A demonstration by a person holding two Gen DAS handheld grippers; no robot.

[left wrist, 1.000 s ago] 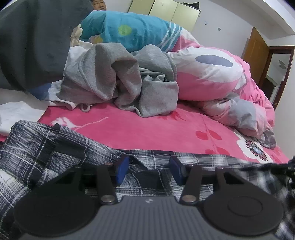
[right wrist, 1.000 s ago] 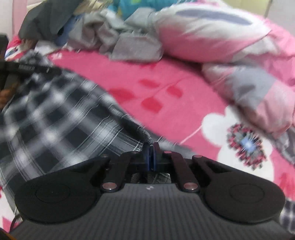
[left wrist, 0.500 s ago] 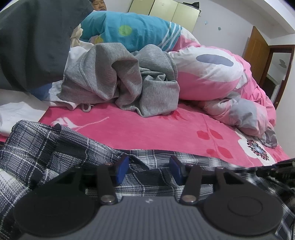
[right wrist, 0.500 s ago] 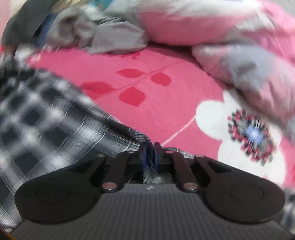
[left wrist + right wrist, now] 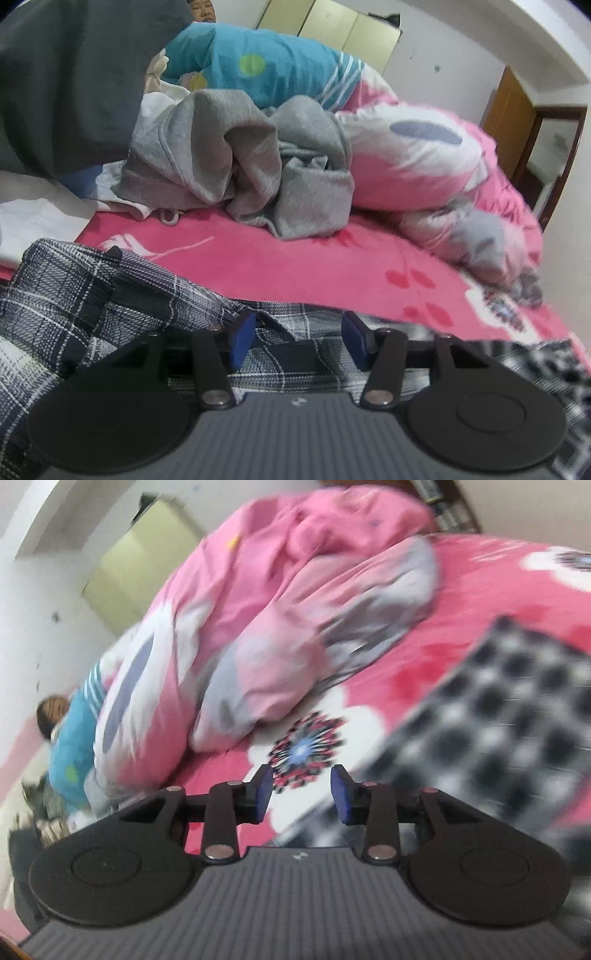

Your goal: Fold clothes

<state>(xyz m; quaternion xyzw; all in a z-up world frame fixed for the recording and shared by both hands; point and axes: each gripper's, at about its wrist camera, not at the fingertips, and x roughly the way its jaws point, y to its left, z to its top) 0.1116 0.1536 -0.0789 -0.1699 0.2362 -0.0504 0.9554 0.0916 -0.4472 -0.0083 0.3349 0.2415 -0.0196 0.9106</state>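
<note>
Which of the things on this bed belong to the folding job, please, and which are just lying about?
In the job: plaid shirt; left gripper, jaws opening over it; right gripper, jaws opening, nothing between them.

Lying about: grey hoodie; pink duvet; teal pillow; dark garment.

Left gripper (image 5: 298,341) pointed slightly downward, level about its own axis; its jaws were opening, blue pads (image 5: 242,341) well apart, with plaid fabric lying between them but not pressed by either pad. Right gripper (image 5: 301,794) was rolled strongly to one side; its jaws were opening, blue pads (image 5: 340,795) parted with nothing gripped between them.
</note>
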